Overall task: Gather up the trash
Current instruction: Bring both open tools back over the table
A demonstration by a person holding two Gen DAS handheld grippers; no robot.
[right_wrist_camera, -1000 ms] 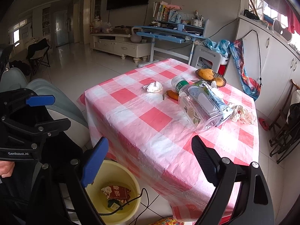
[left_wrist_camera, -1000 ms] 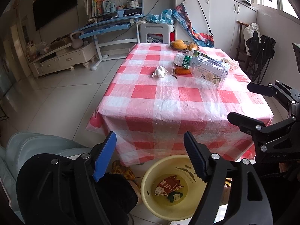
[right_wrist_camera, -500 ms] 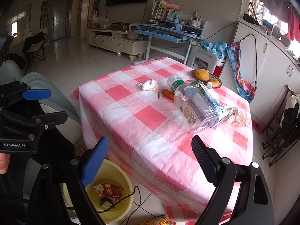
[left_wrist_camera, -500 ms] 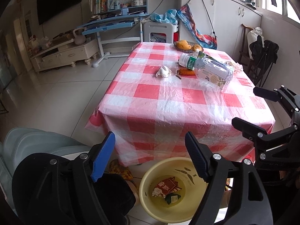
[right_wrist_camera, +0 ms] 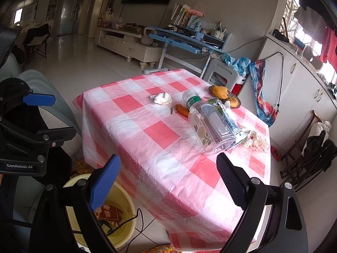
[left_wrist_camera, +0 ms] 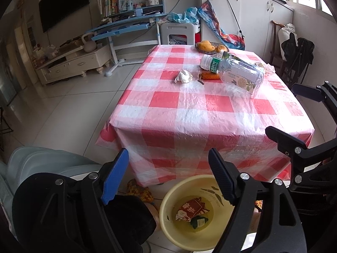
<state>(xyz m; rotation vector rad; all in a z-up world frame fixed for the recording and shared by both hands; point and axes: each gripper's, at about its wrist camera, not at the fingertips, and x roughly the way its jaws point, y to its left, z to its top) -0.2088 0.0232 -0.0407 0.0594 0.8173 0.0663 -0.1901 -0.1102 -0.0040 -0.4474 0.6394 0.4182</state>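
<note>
A clear plastic bottle [left_wrist_camera: 236,74] [right_wrist_camera: 209,126] lies on its side on the red-checked table [left_wrist_camera: 189,109] [right_wrist_camera: 160,135]. Beside it are a crumpled white tissue [left_wrist_camera: 183,76] [right_wrist_camera: 162,98] and an orange peel [left_wrist_camera: 209,76] [right_wrist_camera: 181,109]. More crumpled wrappers [right_wrist_camera: 253,139] lie behind the bottle. A yellow bin [left_wrist_camera: 168,208] [right_wrist_camera: 124,232] with a red wrapper inside stands on the floor at the table's near edge. My left gripper [left_wrist_camera: 168,177] hangs open above the bin, nothing between its fingers. My right gripper [right_wrist_camera: 168,181] stands open over the table's near corner, empty.
A plate of mangoes [left_wrist_camera: 207,46] [right_wrist_camera: 223,94] sits at the table's far end. A pale chair [left_wrist_camera: 42,160] stands left of the table. A blue desk [left_wrist_camera: 126,26], a white cabinet and folded chairs [right_wrist_camera: 311,156] ring the tiled floor.
The right wrist view has rolled and shifted a little, so the table sits lower and more to the left. Both grippers stay open and empty.
</note>
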